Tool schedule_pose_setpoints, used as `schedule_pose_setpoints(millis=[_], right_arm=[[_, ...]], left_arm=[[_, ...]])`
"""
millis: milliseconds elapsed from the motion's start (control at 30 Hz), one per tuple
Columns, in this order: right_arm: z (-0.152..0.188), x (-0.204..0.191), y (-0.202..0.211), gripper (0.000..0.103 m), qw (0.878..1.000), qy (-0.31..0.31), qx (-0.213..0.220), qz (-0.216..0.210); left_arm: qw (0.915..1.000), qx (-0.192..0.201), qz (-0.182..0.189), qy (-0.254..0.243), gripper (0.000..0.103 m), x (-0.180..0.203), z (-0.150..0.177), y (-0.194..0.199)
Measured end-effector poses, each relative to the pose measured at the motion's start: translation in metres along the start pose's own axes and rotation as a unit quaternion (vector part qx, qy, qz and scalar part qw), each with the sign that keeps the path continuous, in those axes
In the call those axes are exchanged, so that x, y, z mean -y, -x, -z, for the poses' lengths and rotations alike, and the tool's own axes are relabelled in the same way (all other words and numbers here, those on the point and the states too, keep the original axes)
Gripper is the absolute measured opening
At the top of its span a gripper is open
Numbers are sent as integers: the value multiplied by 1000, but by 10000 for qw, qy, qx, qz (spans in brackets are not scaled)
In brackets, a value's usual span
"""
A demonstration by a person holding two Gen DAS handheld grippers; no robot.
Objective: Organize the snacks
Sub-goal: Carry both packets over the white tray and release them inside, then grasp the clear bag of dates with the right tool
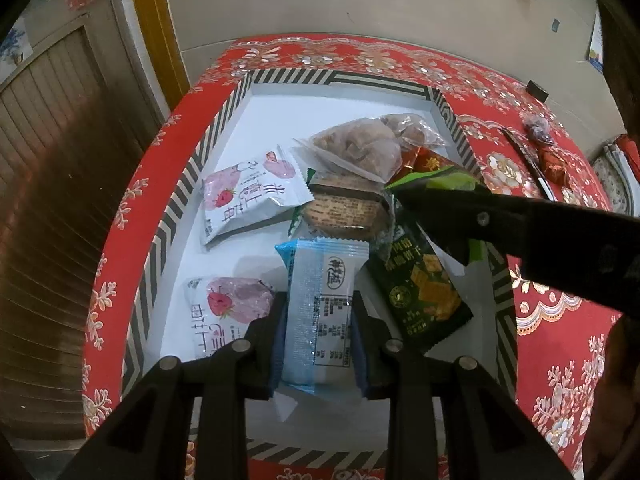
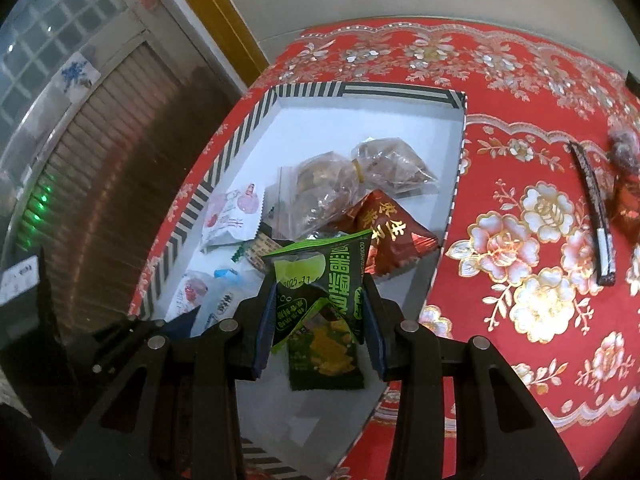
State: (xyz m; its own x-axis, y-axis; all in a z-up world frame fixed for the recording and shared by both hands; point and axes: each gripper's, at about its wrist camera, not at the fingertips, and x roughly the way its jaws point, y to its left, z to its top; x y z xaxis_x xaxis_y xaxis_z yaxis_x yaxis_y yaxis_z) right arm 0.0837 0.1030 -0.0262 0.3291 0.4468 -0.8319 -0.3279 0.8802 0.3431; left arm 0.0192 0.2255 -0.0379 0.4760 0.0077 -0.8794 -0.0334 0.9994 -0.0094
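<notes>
A striped-rim box (image 1: 240,92) with a white floor holds several snack packets. My left gripper (image 1: 318,320) is shut on a blue-and-white packet (image 1: 320,308) held over the box's near end. My right gripper (image 2: 318,308) is shut on a green triangular packet (image 2: 320,280) above the box's right side; its arm shows in the left wrist view (image 1: 520,228). Inside lie two pink strawberry packets (image 1: 248,192), a clear bag of brown pastries (image 1: 360,148), a biscuit packet (image 1: 344,212), a dark green cracker packet (image 1: 424,292) and a red packet (image 2: 392,236).
The box sits on a red floral tablecloth (image 2: 520,240). To the right on the cloth lie a long dark stick packet (image 2: 596,224), a red packet (image 2: 628,204) and a clear-wrapped sweet (image 2: 624,144). A wooden cabinet (image 1: 60,160) stands past the table's left edge.
</notes>
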Motion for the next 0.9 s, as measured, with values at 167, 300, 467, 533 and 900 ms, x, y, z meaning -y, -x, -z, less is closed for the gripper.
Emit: schedule_pose_setpoints(millis=[167, 300, 467, 533, 900], right_arm=[[1, 2, 10, 59, 9994, -143, 214, -242], [3, 8, 20, 66, 9980, -235, 380, -448], [5, 23, 36, 66, 9983, -97, 500, -281], [4, 40, 45, 66, 9983, -104, 559, -162], [-38, 254, 115, 66, 9765, -1295, 1283, 1152]], left_arm=[[9996, 145, -142, 173, 83, -1, 0, 2], [9986, 208, -408, 271, 83, 0, -2, 4], [9953, 499, -506, 665, 83, 2, -7, 16], [9946, 630, -462, 685, 83, 10, -10, 22], [9964, 506, 377, -574, 83, 109, 2, 26]])
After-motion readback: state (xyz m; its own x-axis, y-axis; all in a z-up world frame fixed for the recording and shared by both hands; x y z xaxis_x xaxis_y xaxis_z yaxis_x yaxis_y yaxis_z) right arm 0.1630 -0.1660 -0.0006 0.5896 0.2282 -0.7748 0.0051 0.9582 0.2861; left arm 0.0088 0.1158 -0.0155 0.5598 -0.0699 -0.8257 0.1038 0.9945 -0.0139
